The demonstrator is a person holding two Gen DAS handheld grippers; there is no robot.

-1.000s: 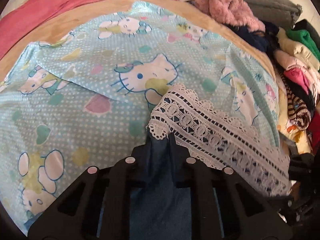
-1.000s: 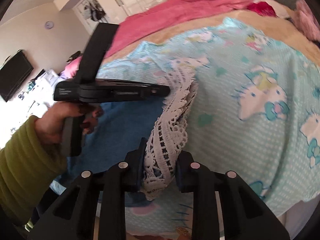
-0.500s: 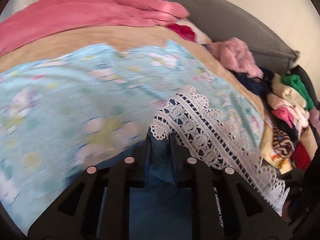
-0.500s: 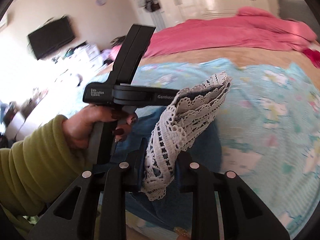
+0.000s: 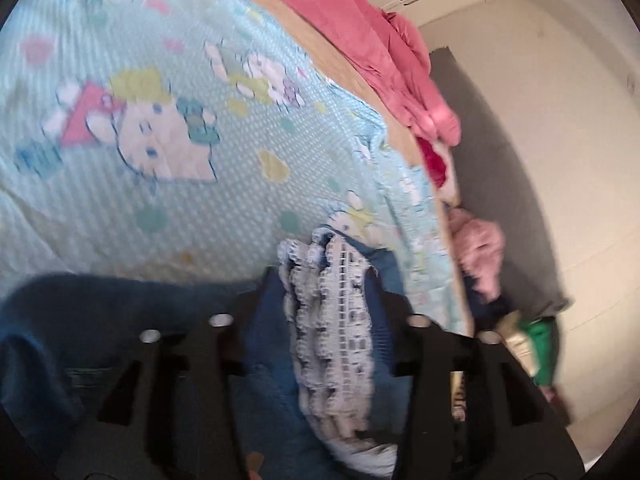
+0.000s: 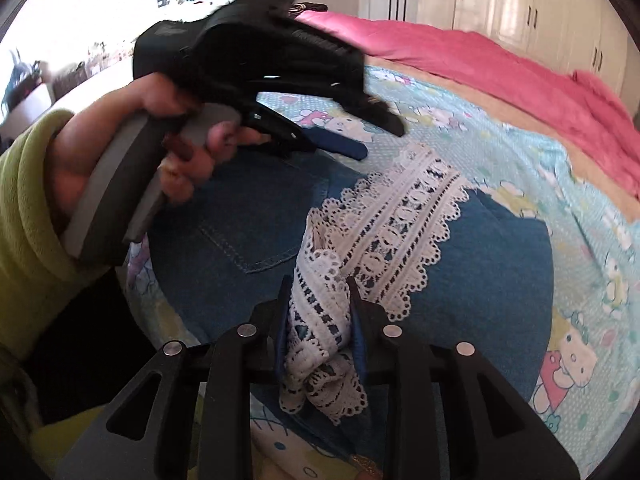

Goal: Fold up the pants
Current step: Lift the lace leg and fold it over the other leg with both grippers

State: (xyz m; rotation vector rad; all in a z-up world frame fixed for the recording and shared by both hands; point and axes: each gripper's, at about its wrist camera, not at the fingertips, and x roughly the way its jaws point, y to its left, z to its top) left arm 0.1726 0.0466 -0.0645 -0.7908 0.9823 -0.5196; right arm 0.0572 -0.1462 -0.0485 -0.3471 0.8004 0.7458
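Blue denim pants (image 6: pixel 480 264) with a white lace hem (image 6: pixel 400 220) lie folded on the cartoon-cat sheet (image 6: pixel 580 240). My right gripper (image 6: pixel 318 292) pinches a bunch of the lace, its jaws starting to open slightly. A hand in a green sleeve (image 6: pixel 24 220) holds my left gripper (image 6: pixel 380 142) just above the pants, beyond the lace. In the blurred left wrist view the left gripper (image 5: pixel 330 284) has its jaws opening. The lace hem (image 5: pixel 332 320) and denim (image 5: pixel 272 400) lie loose between the fingers, with gaps on both sides.
A pink blanket (image 6: pixel 480 64) covers the far part of the bed. A pile of clothes, with a pink fluffy piece (image 5: pixel 480 248) and a green one (image 5: pixel 540 348), lies against the grey headboard (image 5: pixel 500 160). White wardrobes (image 6: pixel 520 0) stand behind.
Both grippers swept across the bed and rolled, carrying the lace hem over onto the denim. The left jaws went from pinching the hem to standing apart. The right still grips the lace.
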